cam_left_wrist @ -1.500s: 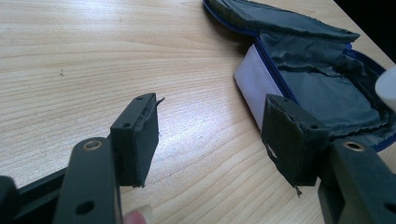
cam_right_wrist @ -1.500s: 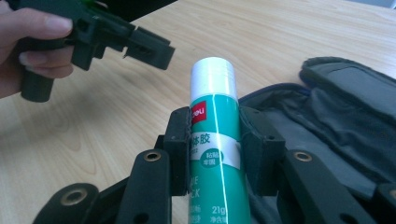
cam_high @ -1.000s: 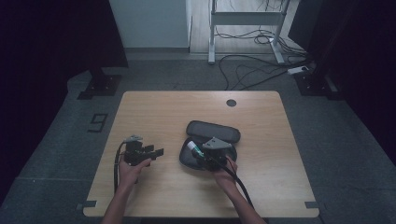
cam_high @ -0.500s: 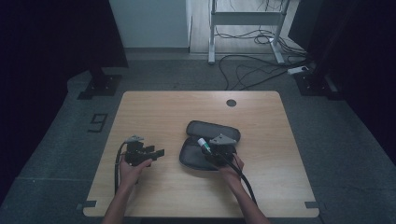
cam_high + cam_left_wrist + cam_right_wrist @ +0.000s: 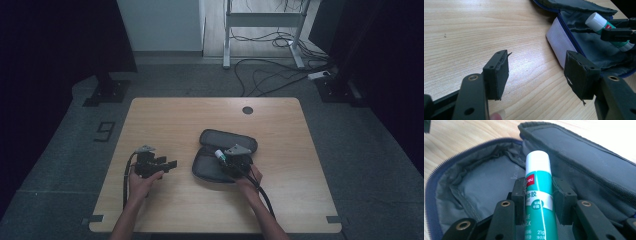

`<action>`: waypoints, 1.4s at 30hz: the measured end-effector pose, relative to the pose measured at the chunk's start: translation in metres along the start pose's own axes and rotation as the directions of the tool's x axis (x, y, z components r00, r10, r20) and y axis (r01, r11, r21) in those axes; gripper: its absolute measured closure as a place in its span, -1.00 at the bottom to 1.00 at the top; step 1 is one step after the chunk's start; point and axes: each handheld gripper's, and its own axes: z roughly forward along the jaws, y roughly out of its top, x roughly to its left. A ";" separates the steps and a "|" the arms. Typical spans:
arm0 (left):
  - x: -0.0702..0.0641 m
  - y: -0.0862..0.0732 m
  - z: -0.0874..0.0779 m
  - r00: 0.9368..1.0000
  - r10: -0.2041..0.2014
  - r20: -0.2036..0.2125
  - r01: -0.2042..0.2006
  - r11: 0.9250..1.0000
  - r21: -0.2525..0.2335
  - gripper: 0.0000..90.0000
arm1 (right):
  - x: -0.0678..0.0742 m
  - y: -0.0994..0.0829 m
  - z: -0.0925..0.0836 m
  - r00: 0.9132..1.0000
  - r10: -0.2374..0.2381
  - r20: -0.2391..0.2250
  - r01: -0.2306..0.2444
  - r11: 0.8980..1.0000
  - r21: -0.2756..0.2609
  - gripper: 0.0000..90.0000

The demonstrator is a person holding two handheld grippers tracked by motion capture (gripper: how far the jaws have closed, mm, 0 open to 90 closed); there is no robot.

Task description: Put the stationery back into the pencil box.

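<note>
Right gripper [image 5: 539,200]: jaws part-way closed, pads clamped on both sides of the green-and-white glue stick with white cap [image 5: 537,192], gripped at mid-body, cap end pointing forward over the open dark grey fabric pencil case with blue zipper [image 5: 481,185]. In the high view the stick [image 5: 220,154] sits above the case's lower half [image 5: 207,170] on the light wooden table [image 5: 165,115]. Left gripper [image 5: 536,72]: jaws wide apart, holding nothing, resting just beside the case. Risks, judged: the smooth round tube could slip or pivot in the pads; released too high, it may roll out over the zipper edge; the unheld case may shift.
</note>
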 end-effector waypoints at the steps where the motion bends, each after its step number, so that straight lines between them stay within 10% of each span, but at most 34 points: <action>1: 0.000 0.000 0.000 1.000 0.000 0.000 0.000 1.000 0.001 -0.18 | 0.000 0.000 0.001 1.000 -0.007 0.000 0.007 1.000 0.007 0.43; 19: -0.001 0.000 0.000 1.000 0.003 0.000 -0.003 1.000 0.001 -0.18 | 0.001 -0.001 0.002 1.000 -0.028 -0.001 0.028 0.999 0.036 0.12; 42: 0.000 0.000 -0.002 1.000 0.001 -0.003 -0.001 1.000 -0.005 -0.19 | -0.010 0.002 -0.034 0.995 0.058 -0.076 -0.069 0.987 -0.148 -0.08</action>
